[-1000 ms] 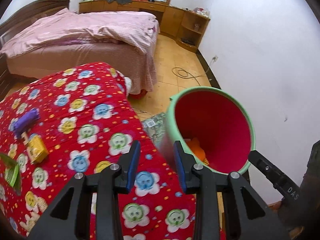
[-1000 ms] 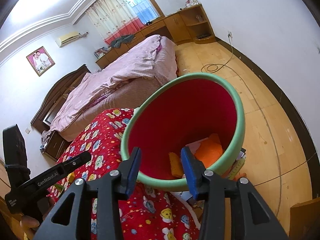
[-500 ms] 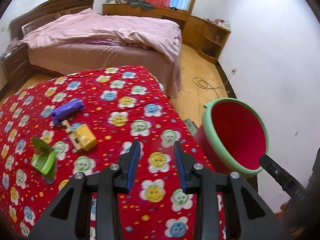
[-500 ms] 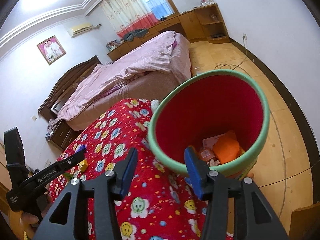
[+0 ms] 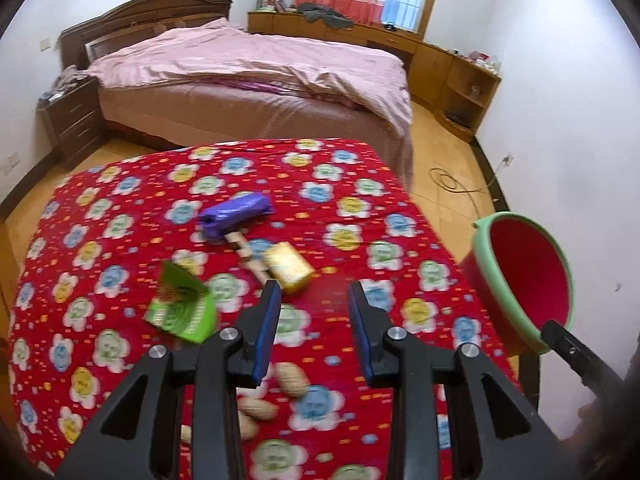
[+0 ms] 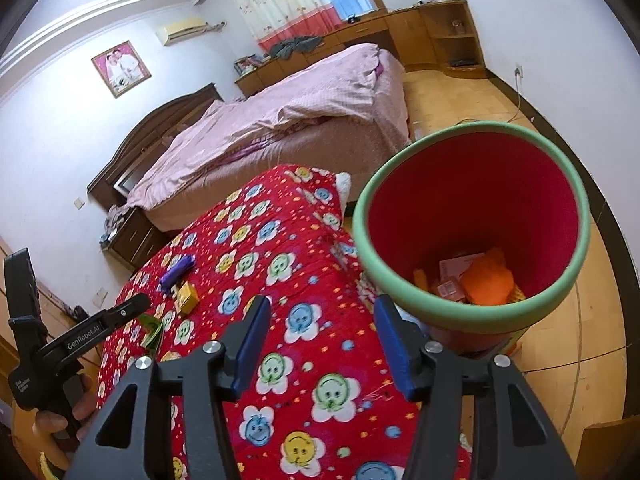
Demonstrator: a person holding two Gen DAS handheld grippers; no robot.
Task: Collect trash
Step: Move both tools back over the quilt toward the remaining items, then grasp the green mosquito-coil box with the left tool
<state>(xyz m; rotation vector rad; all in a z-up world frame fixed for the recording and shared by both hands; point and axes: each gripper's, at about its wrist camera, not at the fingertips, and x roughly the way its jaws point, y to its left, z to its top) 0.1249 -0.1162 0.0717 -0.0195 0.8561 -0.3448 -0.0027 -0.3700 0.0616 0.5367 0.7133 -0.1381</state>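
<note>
Trash (image 5: 288, 266) (table (image 5: 120, 216)), grippers (image 5: 313, 332) empty, open

Red bin (image 6: 472, 216) with green rim, tilted, right of table; wrappers: purple (image 5: 234, 216), gold (image 5: 289, 267), green (image 5: 182, 308); peanuts (image 5: 294, 378) near.

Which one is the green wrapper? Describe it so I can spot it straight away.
Start at the red flowered cloth covering the table. Left of the left gripper lies the green wrapper, flat and partly folded up. It is the only green item; the purple packet and gold block lie farther back.
</note>
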